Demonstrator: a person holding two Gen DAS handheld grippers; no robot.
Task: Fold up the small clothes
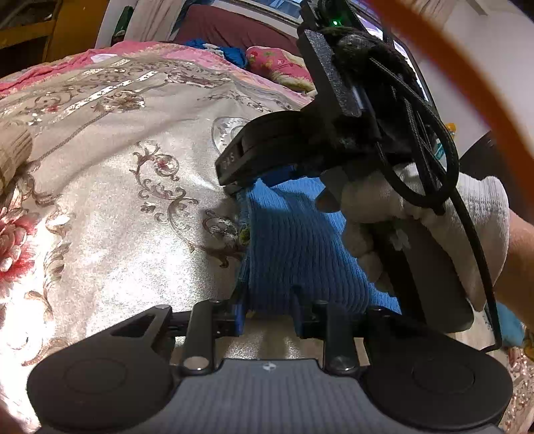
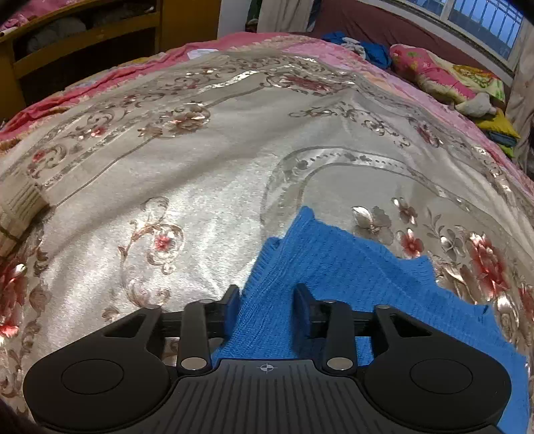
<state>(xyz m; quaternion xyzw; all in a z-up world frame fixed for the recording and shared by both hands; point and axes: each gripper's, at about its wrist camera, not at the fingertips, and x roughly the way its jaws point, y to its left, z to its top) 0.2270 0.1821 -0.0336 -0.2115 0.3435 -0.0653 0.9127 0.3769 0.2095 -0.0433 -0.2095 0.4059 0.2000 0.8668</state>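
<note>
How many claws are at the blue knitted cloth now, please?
2. The left claw straddles the near edge of the blue knitted cloth; the right claw has cloth between its fingers. None seems hidden.

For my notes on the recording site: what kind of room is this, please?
Most likely a bedroom in a home. The work surface is a bed with a floral bedspread, a pink pillow lies by the window, and a wooden shelf stands behind.
</note>
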